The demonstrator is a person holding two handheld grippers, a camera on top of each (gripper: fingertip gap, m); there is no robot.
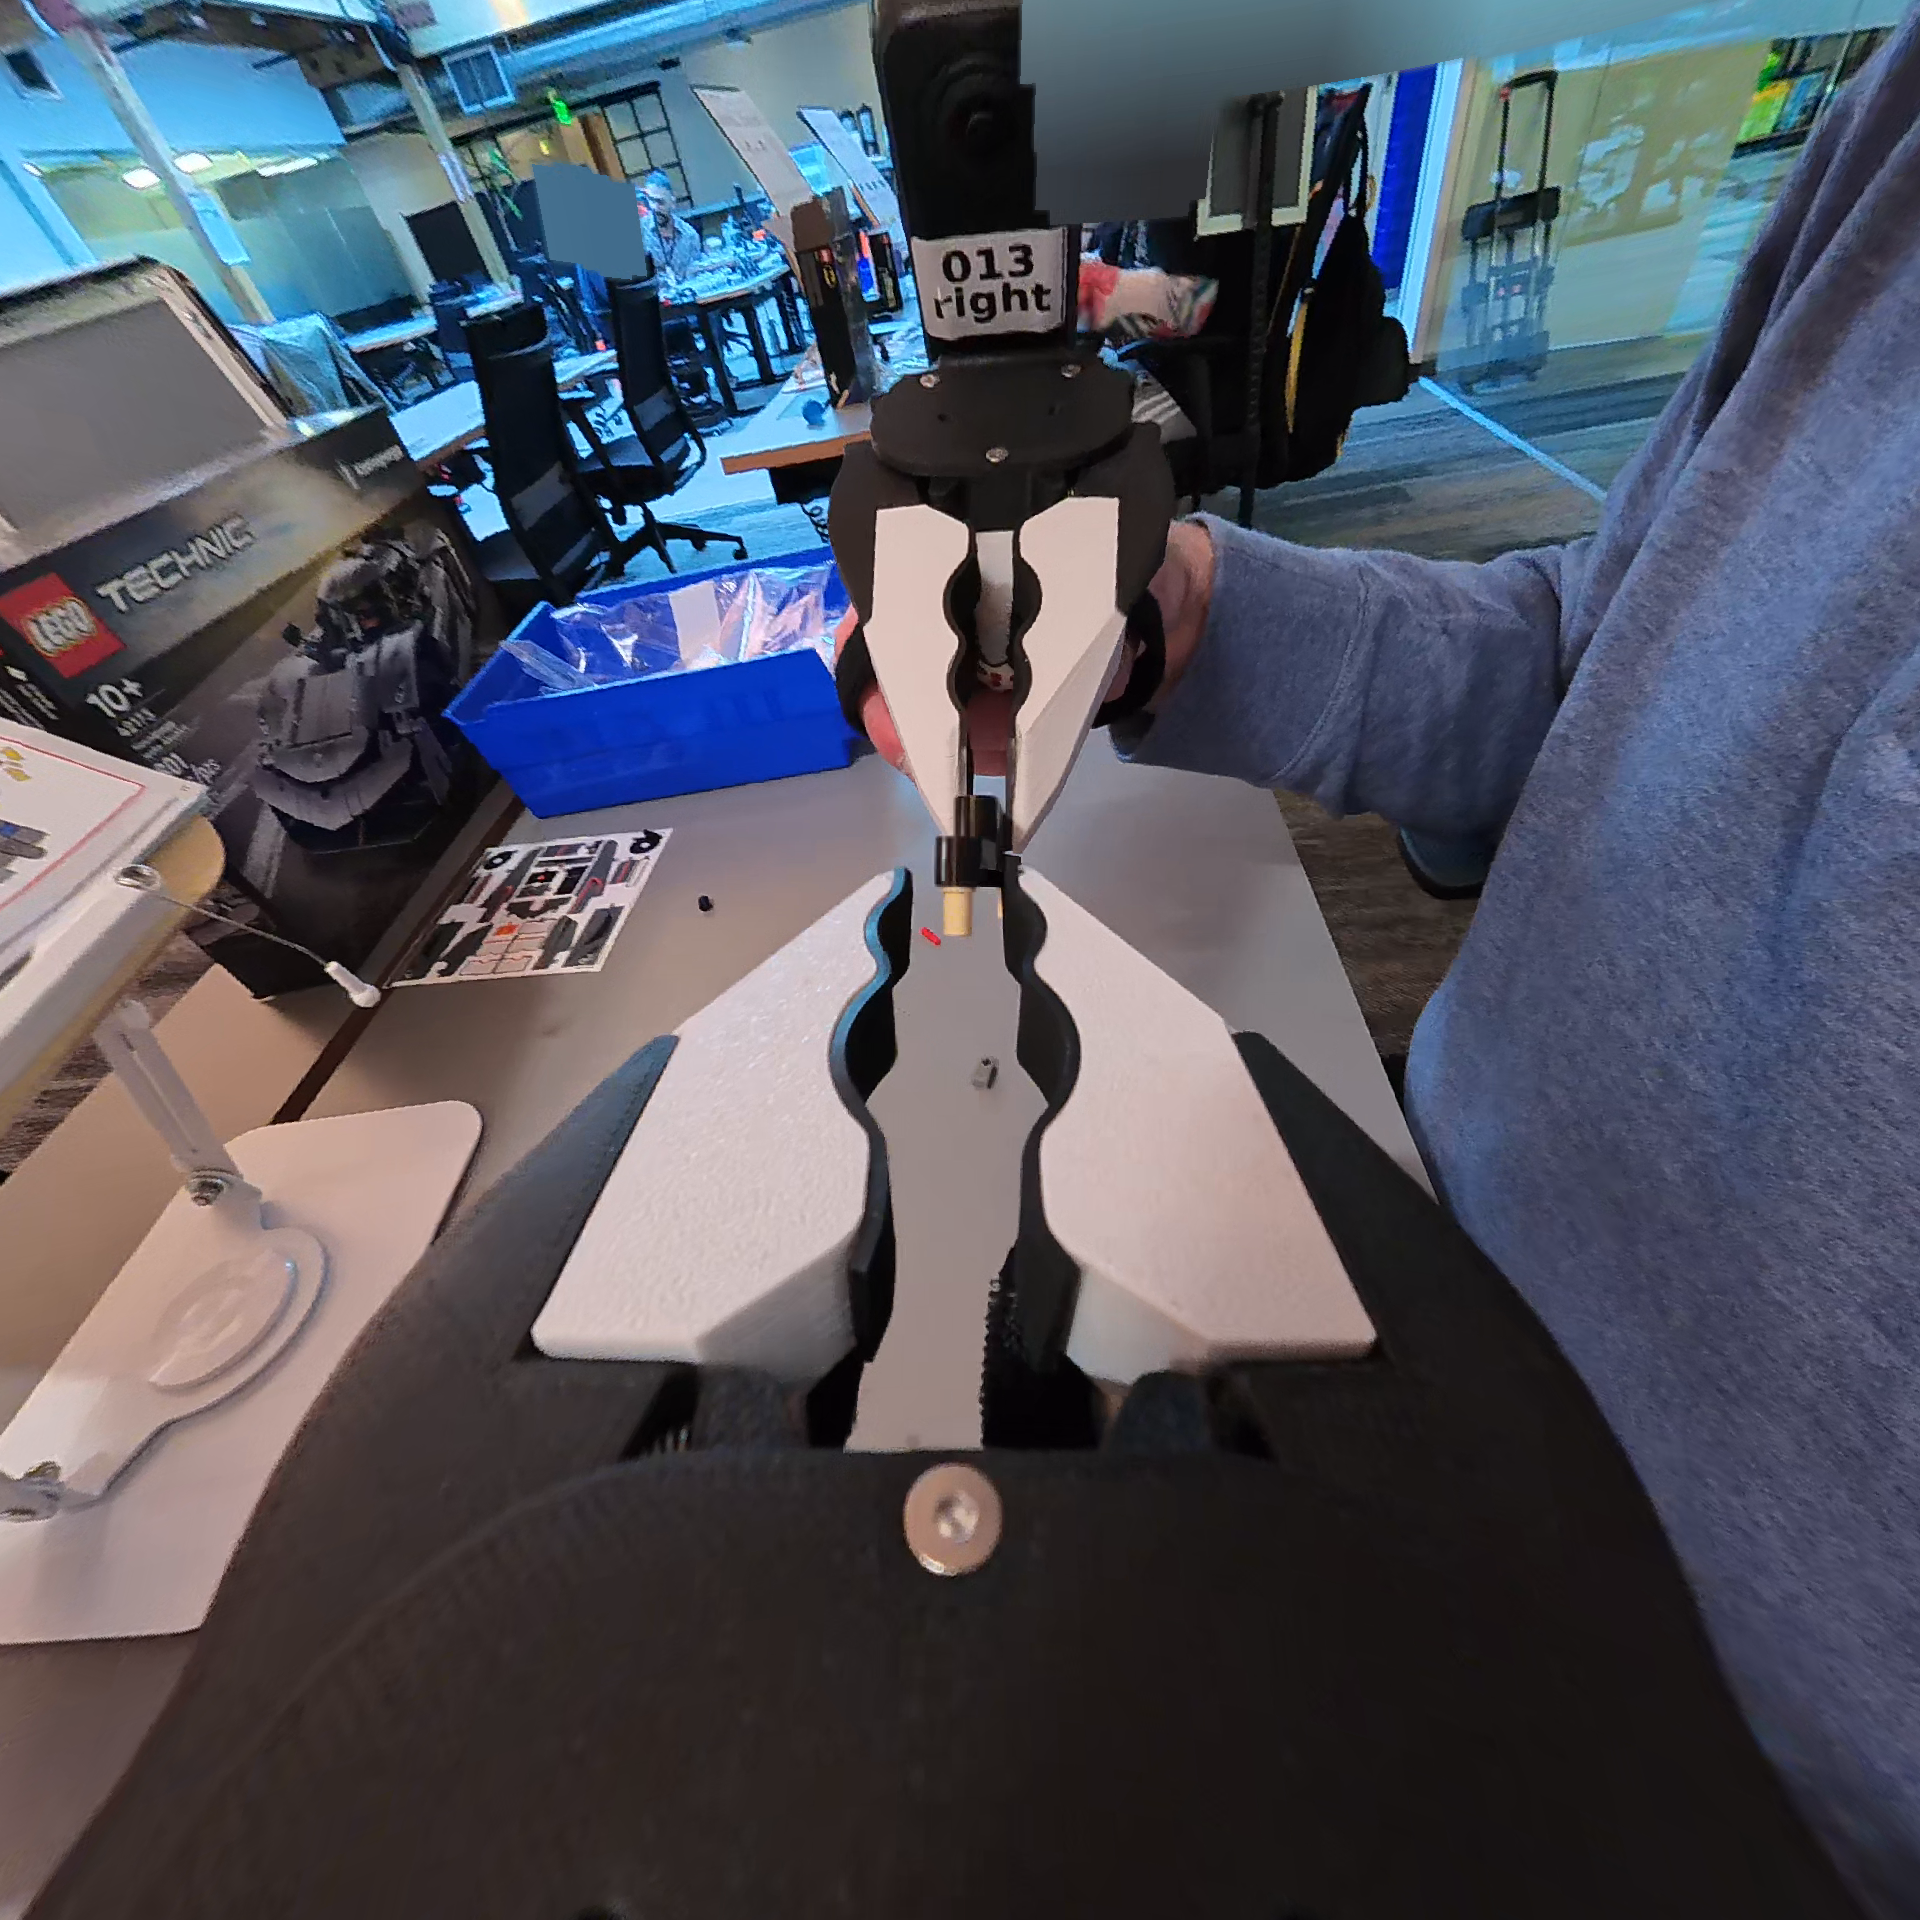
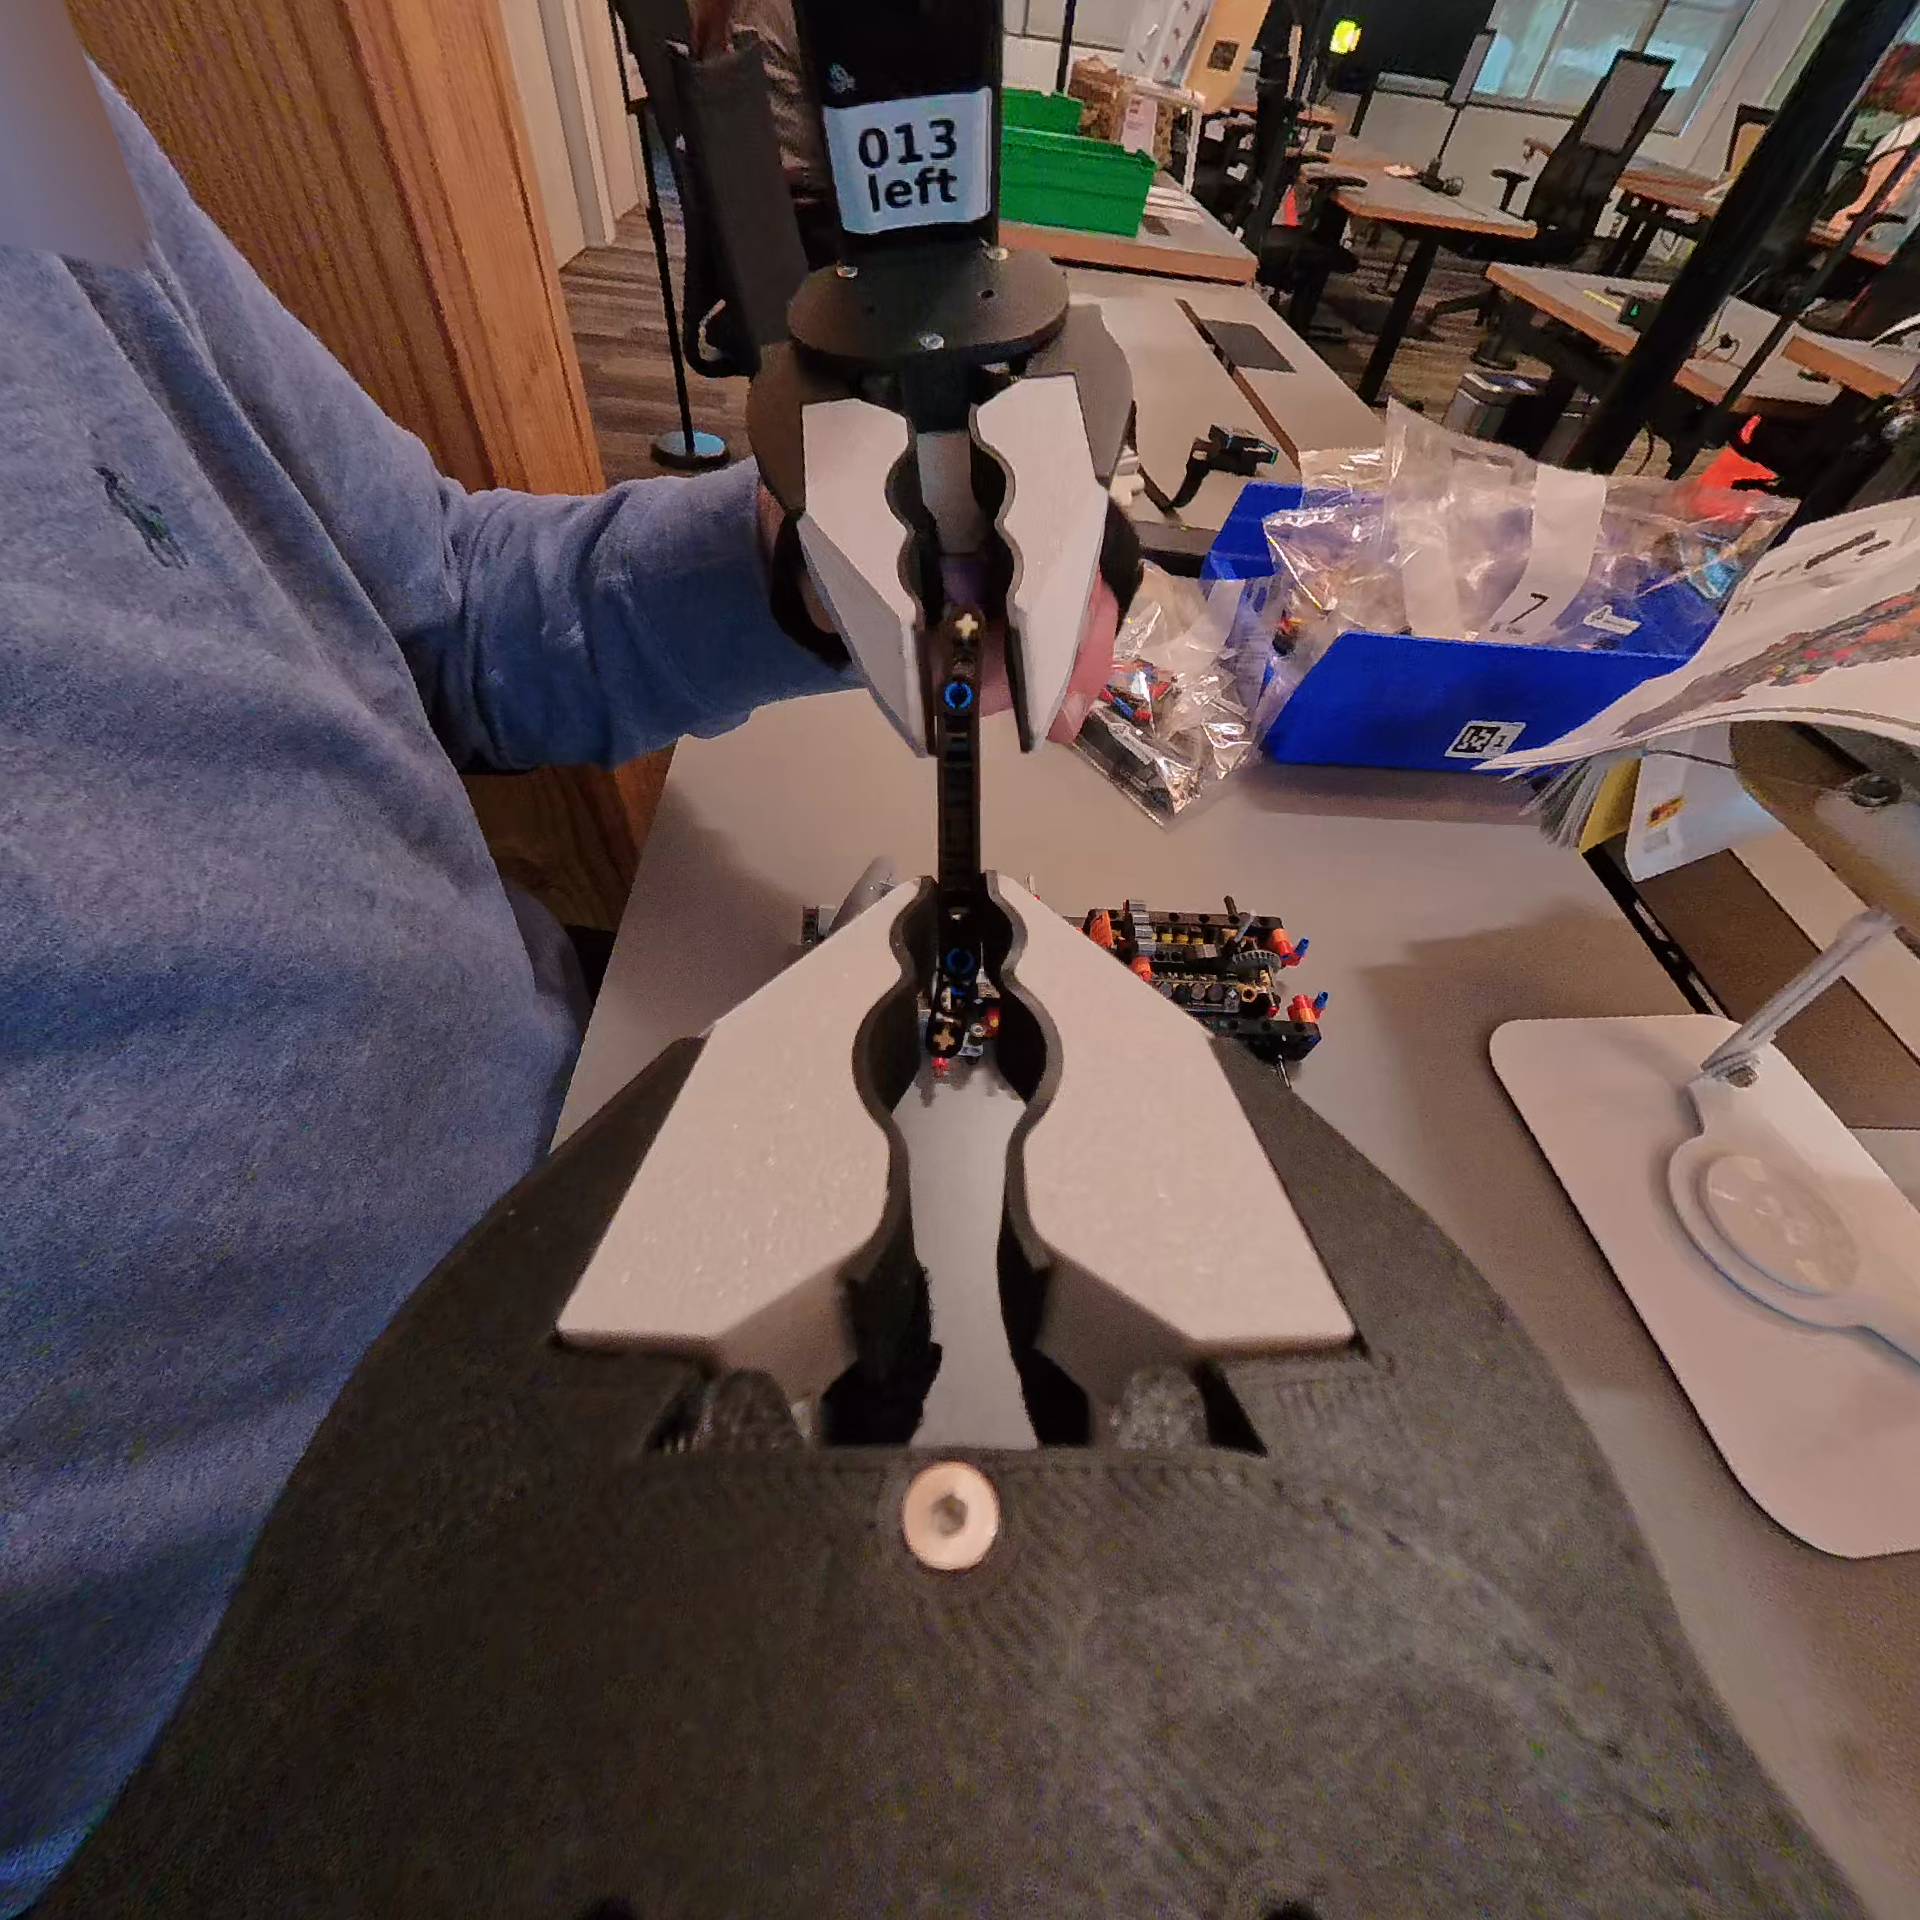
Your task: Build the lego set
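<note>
Lego beam [image 2: 958, 800] — long, black, studded with blue and tan pins — stands at the centre of your right wrist view, spanning between both sets of tongs. Your right tongs [image 2: 958, 883] are closed narrowly on its near end; your left tongs [image 2: 971, 743], pointing back at you from the upper middle, grip its far end.

In the left wrist view the beam shows end-on as a black connector with a tan pin [image 1: 961, 868], just past the tips of your left tongs [image 1: 961, 878] and pinched in your right tongs [image 1: 987, 821] at mid-frame. Whether your left tongs actually press the piece cannot be told from this view — their tips look slightly parted.

Below the beam, on the grey worktop [image 2: 1455, 935], lies a partly built assembly [image 2: 1205, 961] in black, red and orange. A blue bin [image 2: 1455, 696] of bagged parts sits upper right, a sticker sheet [image 1: 540, 904] and the set's box [image 1: 260, 665] at left in the left view.
</note>
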